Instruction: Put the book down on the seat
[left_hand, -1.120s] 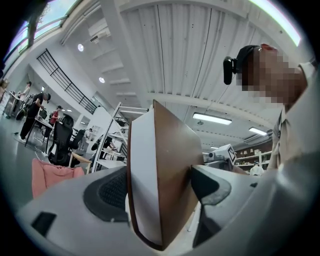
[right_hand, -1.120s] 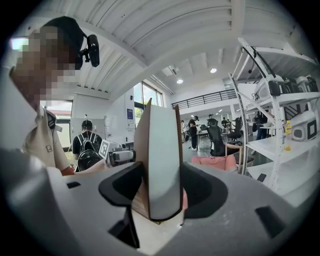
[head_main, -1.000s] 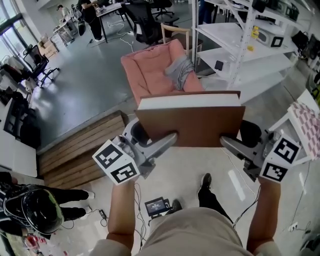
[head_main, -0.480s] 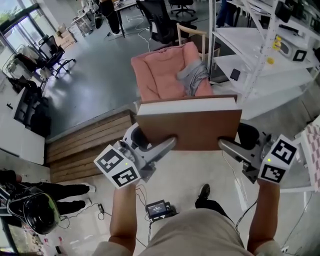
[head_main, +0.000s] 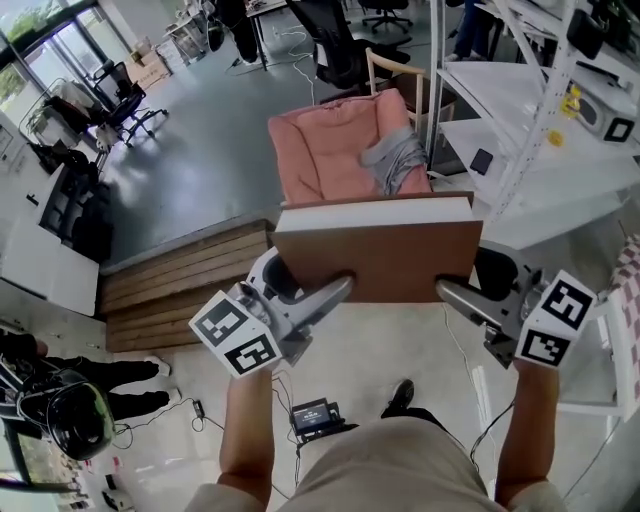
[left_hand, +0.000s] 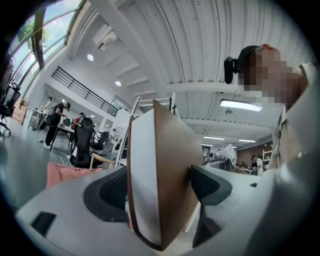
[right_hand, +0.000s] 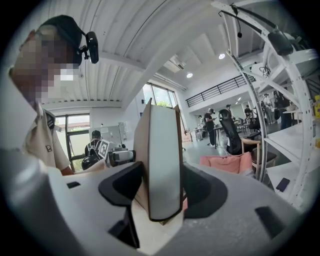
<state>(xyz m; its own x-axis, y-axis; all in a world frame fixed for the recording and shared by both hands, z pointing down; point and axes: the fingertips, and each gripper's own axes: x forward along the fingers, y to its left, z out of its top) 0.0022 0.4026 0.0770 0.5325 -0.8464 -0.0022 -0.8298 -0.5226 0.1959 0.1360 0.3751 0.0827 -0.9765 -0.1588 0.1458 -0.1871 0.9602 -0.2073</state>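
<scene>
A thick brown hardcover book (head_main: 380, 255) with white page edges is held flat between both grippers, above the floor. My left gripper (head_main: 330, 292) is shut on its near left corner, and my right gripper (head_main: 455, 293) is shut on its near right corner. In the left gripper view the book (left_hand: 160, 180) stands edge-on between the jaws; the right gripper view shows the book (right_hand: 162, 165) clamped the same way. Ahead and below is the pink cushioned seat (head_main: 325, 145), with a grey cloth (head_main: 395, 160) lying on its right side. The seat (right_hand: 227, 164) also shows in the right gripper view.
White metal shelving (head_main: 540, 110) stands right of the seat. A low wooden platform (head_main: 180, 285) lies to the left. A black office chair (head_main: 345, 45) is behind the seat. A person (head_main: 60, 400) crouches at lower left. A device with cables (head_main: 315, 415) lies on the floor.
The view has advanced toward the seat, which now sits a little closer and more central. Both grippers keep the same hold on the book.
</scene>
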